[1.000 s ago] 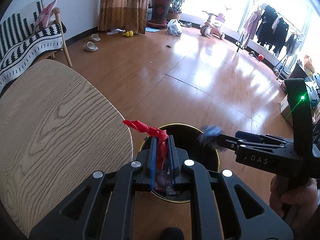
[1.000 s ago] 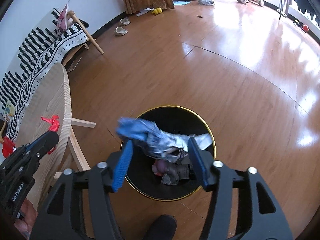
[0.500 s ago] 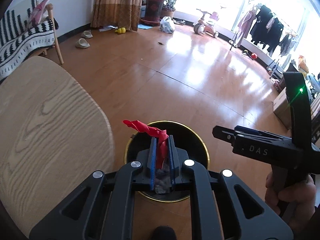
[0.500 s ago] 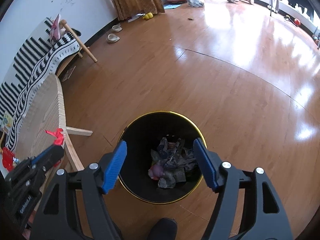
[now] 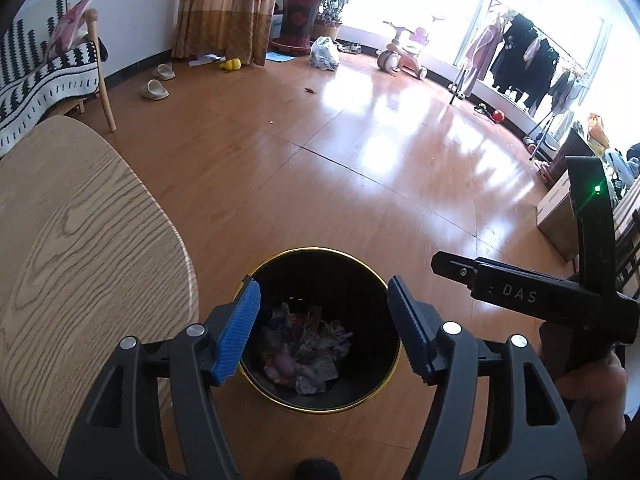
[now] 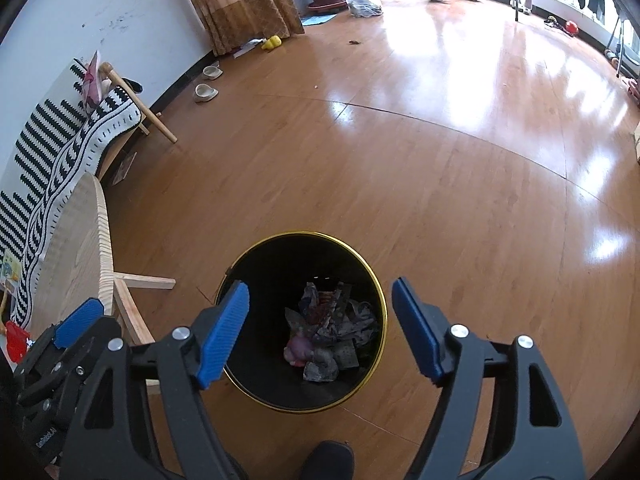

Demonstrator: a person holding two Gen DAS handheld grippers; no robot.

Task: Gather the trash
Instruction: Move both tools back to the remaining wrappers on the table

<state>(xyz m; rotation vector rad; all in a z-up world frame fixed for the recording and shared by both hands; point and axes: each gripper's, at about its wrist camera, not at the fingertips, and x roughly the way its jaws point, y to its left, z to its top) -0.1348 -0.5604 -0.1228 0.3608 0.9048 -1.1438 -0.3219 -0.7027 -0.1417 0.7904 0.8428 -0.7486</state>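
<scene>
The left hand-held gripper (image 5: 324, 316) has just sprung wide, its red wrapper gone into the black bin (image 5: 394, 366) below; the right hand-held gripper (image 6: 320, 320) gapes empty at twelve o'clock over crumpled trash (image 6: 332, 332).

Left claw (image 5: 324, 328) spread wide above a black bin (image 5: 256, 376) with a gold rim, jaws just opened, nothing between the blue pads (image 5: 240, 332). Crumpled trash (image 5: 308, 352) at the bin's bottom. Pale wooden worktop (image 5: 80, 248) just left of the bin. Right claw (image 5: 452, 266) side-on at right, gripped by a hand (image 5: 592, 392).
</scene>
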